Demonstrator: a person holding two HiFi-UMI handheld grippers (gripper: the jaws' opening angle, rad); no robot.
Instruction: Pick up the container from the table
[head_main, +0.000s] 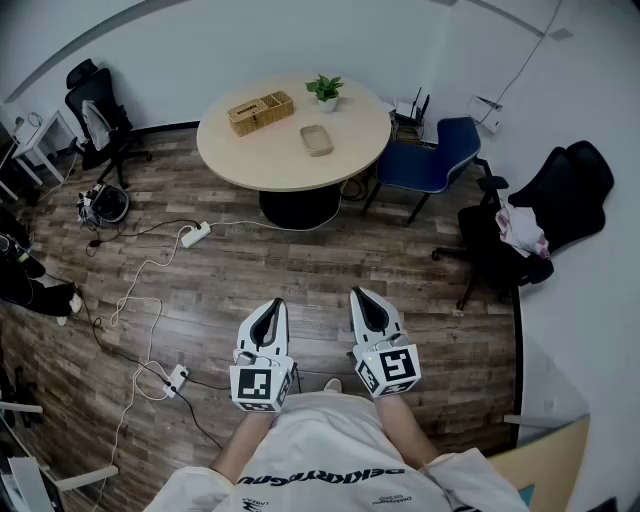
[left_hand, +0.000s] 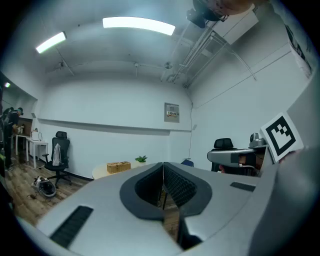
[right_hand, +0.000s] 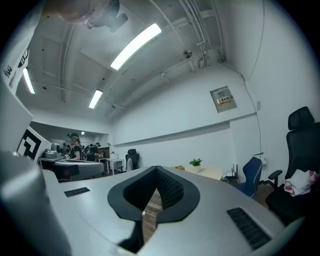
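- The wood floor (head_main: 300, 270) fills most of my head view, with white cables (head_main: 140, 290) trailing over its left side.
- The round bench (head_main: 290, 165) stands well ahead of me, near the far wall, on a dark pedestal.
- A black chair (head_main: 560, 185) sits by the right wall with a pink cloth (head_main: 520, 228) on its seat. A blue chair (head_main: 432, 160) is drawn up at the bench's right edge. A left chair (head_main: 95, 115), also black, stands apart from the bench near the far wall.
- My left gripper (head_main: 275, 303) and right gripper (head_main: 358, 293) sit side by side close to my body. Both are level, aimed toward the bench and well apart from it.
- The left jaws are clenched. In the left gripper view the tips meet with nothing between them.
- The right jaws are clenched too, and the right gripper view shows them empty.
- A woven basket (head_main: 260, 112) rests on the far left part of the bench.
- A plant (head_main: 325, 90) in a white pot stands at the bench's far edge, just right of the basket.
- The container (head_main: 317, 140), small, tan and shallow, lies on the bench right of the basket and nearer to me than the plant. It touches neither of them, and no gripper is near it.
- A power strip (head_main: 195, 235) lies on the floor, left of the pedestal.
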